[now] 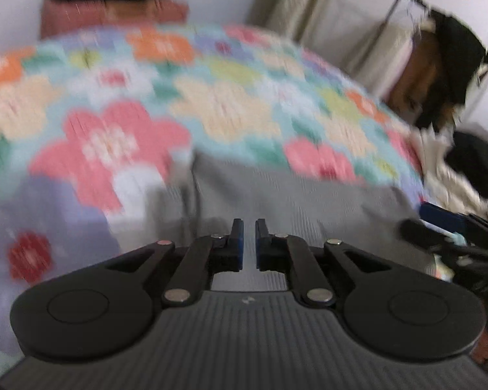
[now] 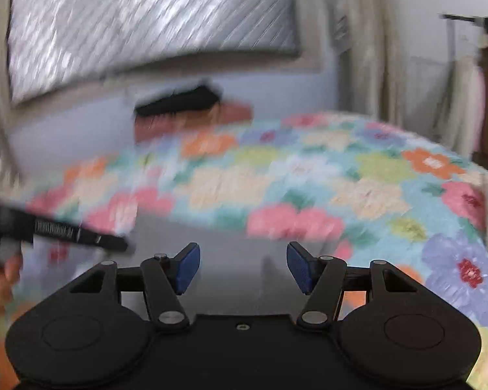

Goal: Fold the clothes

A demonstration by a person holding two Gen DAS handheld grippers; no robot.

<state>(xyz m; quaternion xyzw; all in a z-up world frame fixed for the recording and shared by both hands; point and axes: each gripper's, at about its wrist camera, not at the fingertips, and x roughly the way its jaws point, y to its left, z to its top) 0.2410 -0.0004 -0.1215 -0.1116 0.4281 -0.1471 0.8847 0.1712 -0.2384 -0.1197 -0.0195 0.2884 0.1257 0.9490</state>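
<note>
A grey garment lies flat on the flowered bedspread, just ahead of my left gripper. The left jaws stand nearly together with a narrow gap and hold nothing. In the right wrist view the grey garment lies under and ahead of my right gripper, whose blue-padded jaws are wide apart and empty. The right gripper shows at the right edge of the left wrist view. The left gripper shows at the left edge of the right wrist view. Both views are motion-blurred.
A reddish pillow with a black item on it sits at the head of the bed. A window and curtains are behind. A clothes rack with dark garments stands right of the bed, above a pile of clothes.
</note>
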